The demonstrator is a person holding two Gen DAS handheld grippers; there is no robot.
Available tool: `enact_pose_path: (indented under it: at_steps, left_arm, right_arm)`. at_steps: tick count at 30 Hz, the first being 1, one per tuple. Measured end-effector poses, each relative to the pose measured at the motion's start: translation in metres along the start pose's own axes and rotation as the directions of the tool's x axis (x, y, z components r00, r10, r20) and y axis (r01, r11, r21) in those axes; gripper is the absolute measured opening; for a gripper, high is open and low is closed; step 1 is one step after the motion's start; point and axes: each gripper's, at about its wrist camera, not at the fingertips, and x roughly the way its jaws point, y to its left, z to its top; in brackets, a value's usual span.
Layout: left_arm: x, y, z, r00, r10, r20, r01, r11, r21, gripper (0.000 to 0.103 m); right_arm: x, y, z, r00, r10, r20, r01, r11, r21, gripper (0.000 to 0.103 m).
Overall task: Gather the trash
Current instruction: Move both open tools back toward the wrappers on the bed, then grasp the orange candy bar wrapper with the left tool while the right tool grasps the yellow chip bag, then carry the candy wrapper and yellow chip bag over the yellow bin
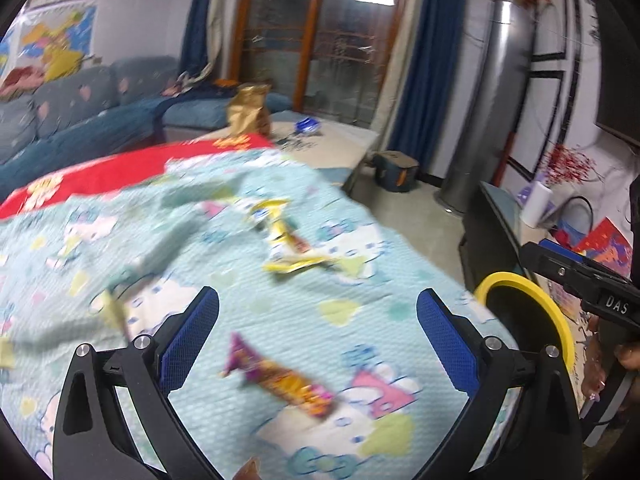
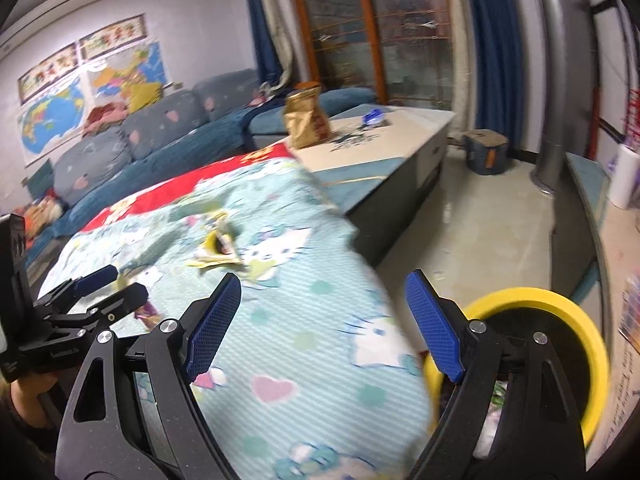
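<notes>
Presently both the left gripper [image 1: 318,334] and right gripper [image 2: 323,322] gape empty; a purple wrapper [image 1: 280,382] lies between the left jaws, the yellow-rimmed bin [image 1: 524,320] at three o'clock. Soft cloth [image 1: 240,280] could bunch into the pinch.

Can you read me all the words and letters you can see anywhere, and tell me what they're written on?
"DAS": white letters on the black body of the right claw tool.
Red cloth with yellow characters: too blurred to read.
Long framed banners on the wall: too blurred.
Purple and orange snack wrapper and yellow snack wrapper: print blurred.
Gold paper bag: label unreadable.
</notes>
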Motion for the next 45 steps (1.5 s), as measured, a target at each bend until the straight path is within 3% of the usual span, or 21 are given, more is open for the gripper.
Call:
enact_pose_path:
  at_steps: [5, 13, 18, 22, 24, 26, 27, 30, 32, 45]
  left_arm:
    - [0.004, 0.03, -0.012, 0.998, 0.006, -0.055, -0.009, 0.998, -0.063, 0.096]
    - [0.021, 0.052, -0.035, 0.988, -0.069, -0.136, 0.046, 0.986, -0.163, 0.094]
    - [0.03, 0.051, -0.044, 0.98, -0.113, -0.162, 0.079, 0.976, -0.2, 0.075]
    - [0.033, 0.048, -0.048, 0.979, -0.118, -0.167, 0.083, 0.976, -0.203, 0.067]
    - [0.033, 0.047, -0.048, 0.979, -0.122, -0.166, 0.087, 0.975, -0.202, 0.056]
    - [0.035, 0.044, -0.049, 0.977, -0.122, -0.172, 0.088, 0.977, -0.196, 0.047]
    - [0.035, 0.042, -0.049, 0.976, -0.127, -0.174, 0.093, 0.977, -0.189, 0.043]
    - [0.036, 0.039, -0.051, 0.975, -0.13, -0.181, 0.098, 0.98, -0.174, 0.039]
    - [0.036, 0.038, -0.051, 0.974, -0.134, -0.182, 0.103, 0.98, -0.171, 0.036]
    - [0.031, 0.018, -0.046, 0.973, -0.17, -0.158, 0.149, 0.979, -0.14, 0.027]
  right_arm:
    - [0.041, 0.027, 0.008, 0.995, 0.069, -0.078, -0.071, 0.997, -0.029, 0.076]
    - [0.108, 0.067, 0.024, 0.974, 0.132, -0.182, -0.143, 0.989, -0.047, 0.076]
    - [0.148, 0.086, 0.027, 0.954, 0.151, -0.26, -0.163, 0.986, -0.027, 0.076]
    - [0.169, 0.094, 0.027, 0.945, 0.145, -0.292, -0.157, 0.988, -0.016, 0.076]
    - [0.18, 0.097, 0.027, 0.94, 0.144, -0.309, -0.155, 0.988, -0.011, 0.076]
    - [0.187, 0.097, 0.026, 0.936, 0.14, -0.324, -0.149, 0.989, -0.005, 0.074]
    - [0.19, 0.097, 0.025, 0.932, 0.145, -0.332, -0.154, 0.988, -0.003, 0.065]
    - [0.19, 0.096, 0.019, 0.935, 0.14, -0.325, -0.152, 0.988, -0.01, 0.059]
    - [0.185, 0.095, 0.016, 0.936, 0.139, -0.323, -0.156, 0.987, -0.025, 0.048]
    - [0.127, 0.052, 0.006, 0.957, 0.137, -0.256, -0.141, 0.99, 0.004, 0.046]
